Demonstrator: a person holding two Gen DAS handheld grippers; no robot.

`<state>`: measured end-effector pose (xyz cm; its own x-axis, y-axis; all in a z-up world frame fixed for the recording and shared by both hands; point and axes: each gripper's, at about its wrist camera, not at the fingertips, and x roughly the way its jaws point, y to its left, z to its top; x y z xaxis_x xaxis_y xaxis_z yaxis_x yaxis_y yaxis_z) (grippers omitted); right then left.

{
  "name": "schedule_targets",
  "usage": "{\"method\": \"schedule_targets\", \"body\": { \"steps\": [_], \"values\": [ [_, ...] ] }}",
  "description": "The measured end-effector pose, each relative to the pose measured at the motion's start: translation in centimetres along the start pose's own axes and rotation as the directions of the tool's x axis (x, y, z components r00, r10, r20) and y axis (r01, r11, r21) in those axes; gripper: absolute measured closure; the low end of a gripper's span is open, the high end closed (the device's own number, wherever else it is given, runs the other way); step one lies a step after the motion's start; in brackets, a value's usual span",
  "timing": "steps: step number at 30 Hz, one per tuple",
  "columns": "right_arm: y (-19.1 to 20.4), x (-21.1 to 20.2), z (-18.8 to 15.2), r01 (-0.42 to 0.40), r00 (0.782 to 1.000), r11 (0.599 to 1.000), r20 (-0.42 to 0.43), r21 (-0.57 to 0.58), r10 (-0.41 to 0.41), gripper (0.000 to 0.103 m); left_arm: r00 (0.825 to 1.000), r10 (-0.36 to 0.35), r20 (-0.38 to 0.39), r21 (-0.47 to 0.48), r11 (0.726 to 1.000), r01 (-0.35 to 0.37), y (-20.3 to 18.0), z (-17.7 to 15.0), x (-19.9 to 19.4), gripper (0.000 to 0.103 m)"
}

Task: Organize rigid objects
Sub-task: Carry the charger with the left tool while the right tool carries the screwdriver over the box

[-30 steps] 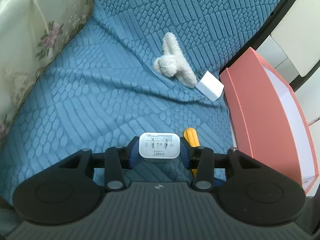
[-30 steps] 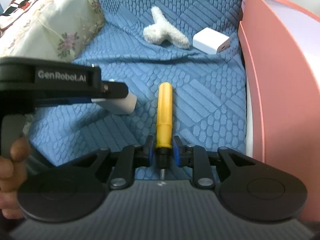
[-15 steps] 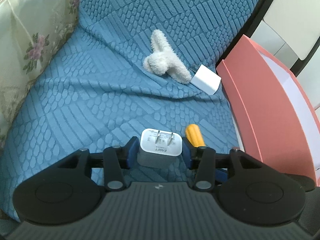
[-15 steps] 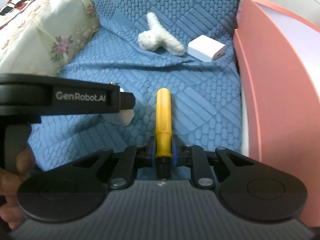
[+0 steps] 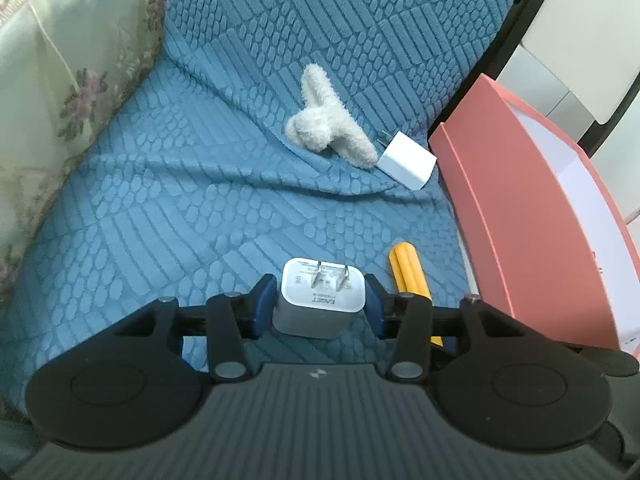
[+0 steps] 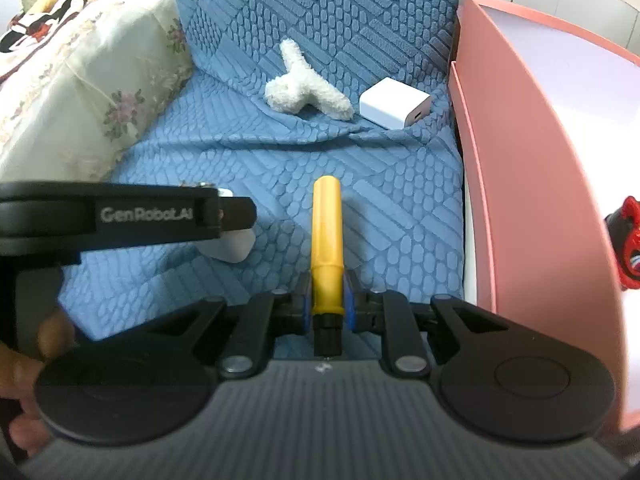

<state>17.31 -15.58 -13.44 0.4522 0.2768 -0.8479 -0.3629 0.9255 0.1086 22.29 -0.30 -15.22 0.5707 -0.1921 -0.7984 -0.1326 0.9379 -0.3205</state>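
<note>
My left gripper pinches the charger; my right gripper clamps the yellow screwdriver. I should lift both level toward the pink box at right.

1. Left wrist view: close, angled steeply down over its tongs onto the blue cover.
2. Right wrist view: likewise, alongside.
3. Shared: plush toy, pink box.

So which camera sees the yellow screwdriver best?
The right wrist view: the yellow screwdriver lies whole down the middle, the right claw shut on its handle. In the left wrist view only its handle end shows, partly hidden behind the left claw.
</note>
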Motion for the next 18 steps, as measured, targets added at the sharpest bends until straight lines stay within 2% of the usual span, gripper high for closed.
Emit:
{"method": "schedule_targets", "body": {
  "steps": [10,18],
  "values": [
    [-0.4,-4.8,0.7,-0.02,0.999,1.0,0.048,-0.006,0.02,0.083,0.999,-0.005,0.033,0.019,1.0,0.005,-1.3,-0.1,-5.0,0.051],
    [-1.1,-11.1,2.9,-0.023,0.992,1.0,0.121,0.007,0.022,0.083,0.997,-0.034,0.072,0.014,0.999,0.033,-3.6,1.0,-10.3,0.052]
  ]
}}
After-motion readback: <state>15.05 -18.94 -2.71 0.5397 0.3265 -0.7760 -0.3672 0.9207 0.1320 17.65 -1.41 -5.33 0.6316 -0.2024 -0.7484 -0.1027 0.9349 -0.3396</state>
